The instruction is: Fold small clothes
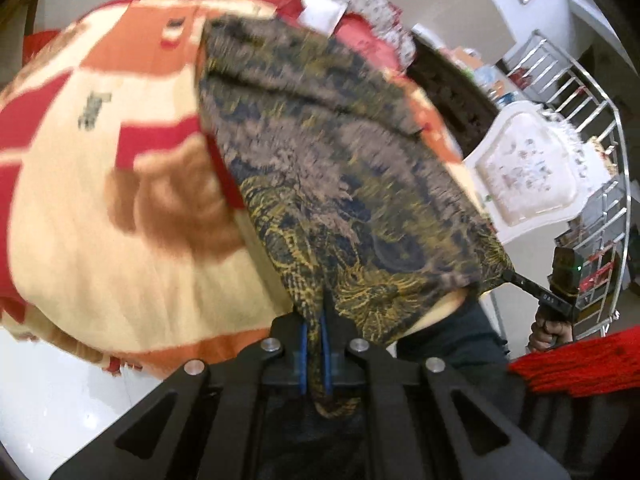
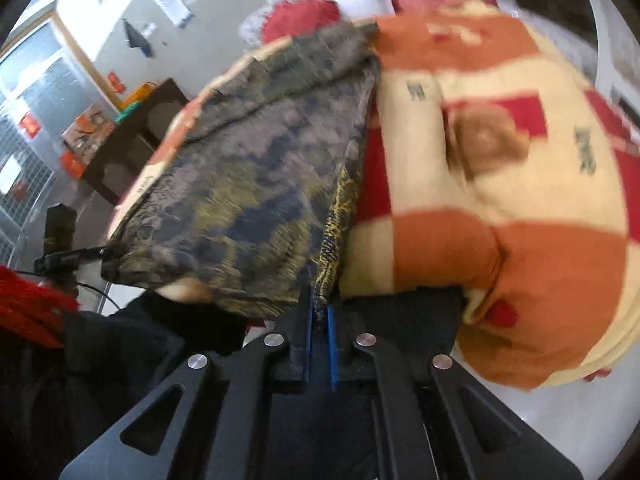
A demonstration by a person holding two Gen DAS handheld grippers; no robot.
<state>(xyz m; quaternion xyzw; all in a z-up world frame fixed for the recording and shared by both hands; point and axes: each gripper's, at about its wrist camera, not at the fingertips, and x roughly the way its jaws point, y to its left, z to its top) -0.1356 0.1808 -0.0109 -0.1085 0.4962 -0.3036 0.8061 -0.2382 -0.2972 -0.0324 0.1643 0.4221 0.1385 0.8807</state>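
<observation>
A dark olive, yellow and navy patterned garment [image 1: 320, 152] lies stretched over a cream, orange and red blanket [image 1: 100, 208]. My left gripper [image 1: 316, 316] is shut on the garment's near corner, and cloth runs down between its blue pads [image 1: 304, 352]. The right gripper [image 1: 516, 278] shows at the far right, pinching the other near corner. In the right wrist view the garment [image 2: 256, 168] spreads up and left, with my right gripper [image 2: 320, 306] shut on its edge. The left gripper [image 2: 106, 252] grips the corner at the left there. Both views are blurred.
Red cushions [image 2: 304, 16] lie behind the blanket [image 2: 500, 184]. A white upholstered chair [image 1: 524, 176] and a metal rack [image 1: 592, 120] stand to the right. A dark table [image 2: 132, 136] with boxes stands to the left. A red knitted sleeve [image 1: 580, 364] and dark clothing are close by.
</observation>
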